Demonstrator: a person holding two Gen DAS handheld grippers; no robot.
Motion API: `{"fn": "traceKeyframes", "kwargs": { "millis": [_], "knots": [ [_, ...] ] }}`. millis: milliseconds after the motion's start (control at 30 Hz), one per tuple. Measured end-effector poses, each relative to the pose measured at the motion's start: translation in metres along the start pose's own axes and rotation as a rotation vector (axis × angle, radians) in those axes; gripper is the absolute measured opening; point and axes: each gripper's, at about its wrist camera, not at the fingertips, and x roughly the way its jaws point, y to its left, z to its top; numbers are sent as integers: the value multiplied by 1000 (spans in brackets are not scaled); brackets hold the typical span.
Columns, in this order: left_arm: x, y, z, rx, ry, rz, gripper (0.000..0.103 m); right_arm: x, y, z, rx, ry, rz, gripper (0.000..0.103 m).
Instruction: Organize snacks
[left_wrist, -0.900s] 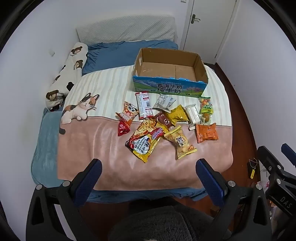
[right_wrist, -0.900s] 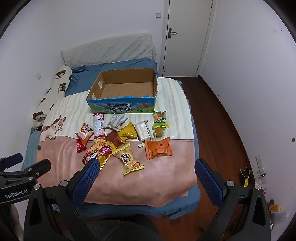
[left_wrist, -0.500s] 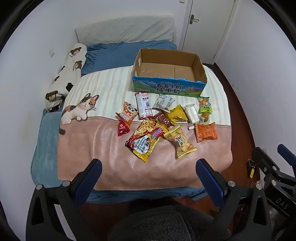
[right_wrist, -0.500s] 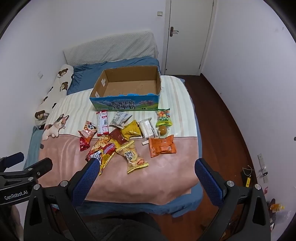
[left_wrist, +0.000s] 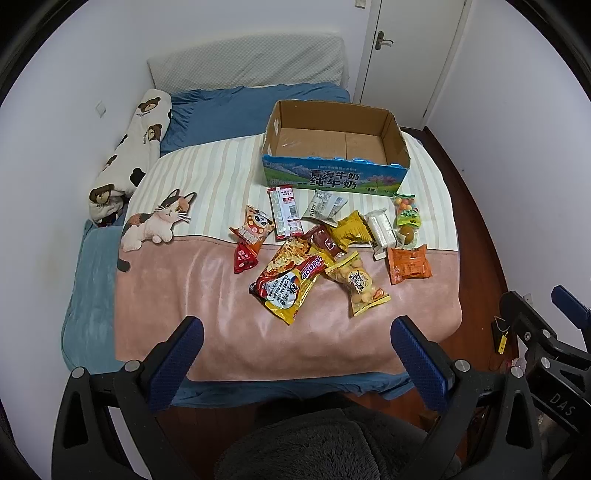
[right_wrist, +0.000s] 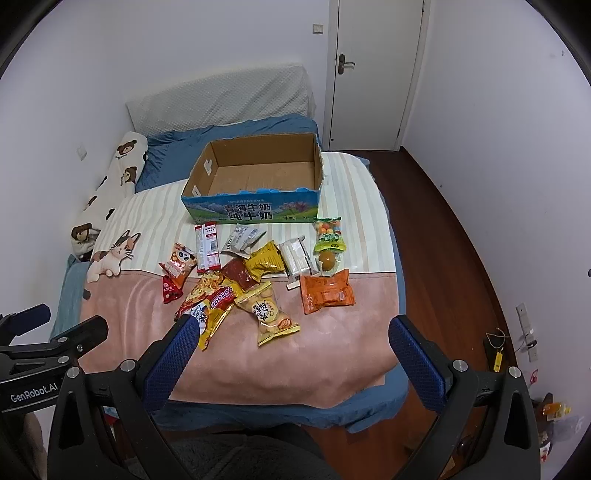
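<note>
Several snack packets lie in a loose heap on the bed's blanket: a big yellow-red noodle bag (left_wrist: 290, 282), a biscuit bag (left_wrist: 356, 282), an orange packet (left_wrist: 409, 264) and a candy bag (left_wrist: 406, 218). Behind them stands an empty open cardboard box (left_wrist: 334, 177) with a blue printed front. The same box (right_wrist: 255, 212) and orange packet (right_wrist: 327, 291) show in the right wrist view. My left gripper (left_wrist: 295, 363) is open and empty, hovering off the bed's foot. My right gripper (right_wrist: 291, 363) is open and empty, also short of the snacks.
A pink and striped blanket (left_wrist: 177, 295) with a cat picture covers the bed. A bear-print long pillow (left_wrist: 129, 158) lies along the left wall. A closed white door (right_wrist: 373, 70) and wooden floor (right_wrist: 443, 240) are at the right. A grey fuzzy surface (left_wrist: 325, 446) lies below the grippers.
Both grippers have moved slightly closer to the bed. Their jaws stay open. The snacks and the box have not moved.
</note>
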Motion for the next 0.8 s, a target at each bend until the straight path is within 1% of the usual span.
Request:
{"fn": "traceKeyframes", "kwargs": {
  "millis": [800],
  "knots": [
    [-7,2,-1,-7,-16,-5,103,-4,-5,7,3,-13,7,103]
  ]
}}
